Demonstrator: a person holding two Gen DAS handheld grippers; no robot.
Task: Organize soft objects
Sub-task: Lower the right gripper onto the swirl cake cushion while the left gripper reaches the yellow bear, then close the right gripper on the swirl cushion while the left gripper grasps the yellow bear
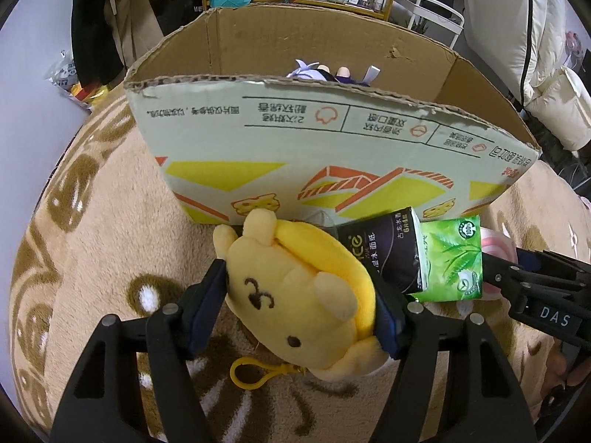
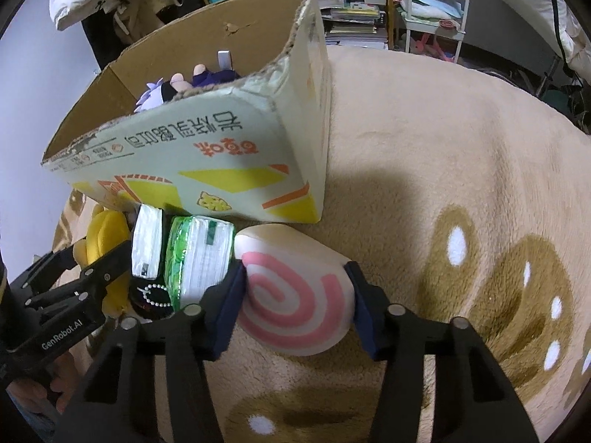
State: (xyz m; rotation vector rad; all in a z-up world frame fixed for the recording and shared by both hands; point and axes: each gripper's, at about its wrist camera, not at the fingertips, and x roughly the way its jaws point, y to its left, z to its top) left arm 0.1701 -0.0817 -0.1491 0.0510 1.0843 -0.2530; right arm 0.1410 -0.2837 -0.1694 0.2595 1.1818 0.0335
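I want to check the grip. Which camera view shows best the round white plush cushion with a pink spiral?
The right wrist view: the round white plush cushion with a pink spiral fills its centre, between both pads. The left wrist view shows only a pink-white sliver behind the green tissue pack.

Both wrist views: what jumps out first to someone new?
The left gripper is clamped on a yellow bear plush with a keychain clip, low in the left wrist view, while the right gripper squeezes a pink-swirl plush roll. Between them two tissue packs, black and green, lie on the beige blanket, right in front of an open cardboard box already holding a doll.
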